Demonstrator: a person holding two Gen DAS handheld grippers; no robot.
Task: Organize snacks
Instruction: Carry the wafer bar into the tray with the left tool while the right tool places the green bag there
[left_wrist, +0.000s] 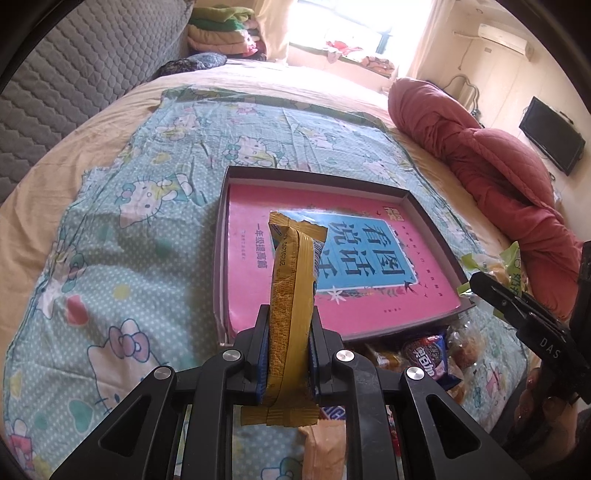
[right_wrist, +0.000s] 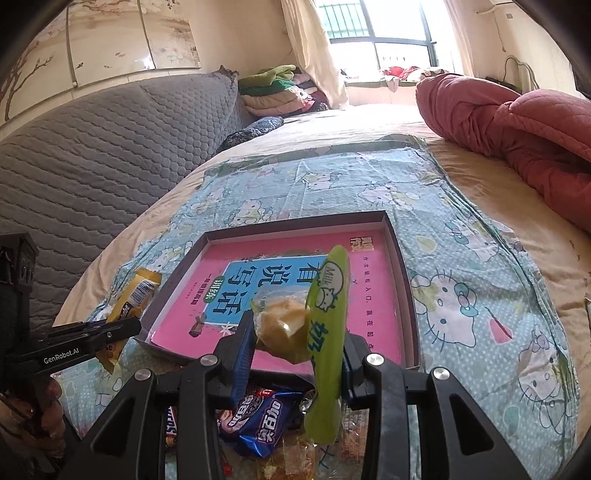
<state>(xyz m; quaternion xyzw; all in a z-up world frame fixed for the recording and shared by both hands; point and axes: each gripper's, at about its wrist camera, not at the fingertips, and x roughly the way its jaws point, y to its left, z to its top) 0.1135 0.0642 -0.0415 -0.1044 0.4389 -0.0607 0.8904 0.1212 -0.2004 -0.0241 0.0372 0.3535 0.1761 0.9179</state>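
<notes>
Left wrist view: left tongs (left_wrist: 288, 354) closed on a yellow wafer pack (left_wrist: 290, 295), pinched across its narrow middle, pack standing on edge and reaching out over the near rim of the tray (left_wrist: 225, 229). The tray sits on the bed with a pink book (left_wrist: 251, 206) lying flat inside. Pack looks light, foil-slick and crushable; judged best held at mid-length as now, with modest squeeze, since the wafer inside likely snaps. Loose snacks, an Oreo pack (left_wrist: 428, 354) among them, lie on the sheet (left_wrist: 110, 221) just short of the tray. Right wrist view: right tongs (right_wrist: 299, 343) grip a green-edged bread bag (right_wrist: 325, 325), pads pressing the puffed clear part with the bun inside, above the tray's near edge. Bag judged soft, air-filled, slippery; it may squirm or pop under pressure, so a hold on the bun's bulk or the crimped seam seems safer. The left tongs show at far left with the yellow pack beside the tray.
</notes>
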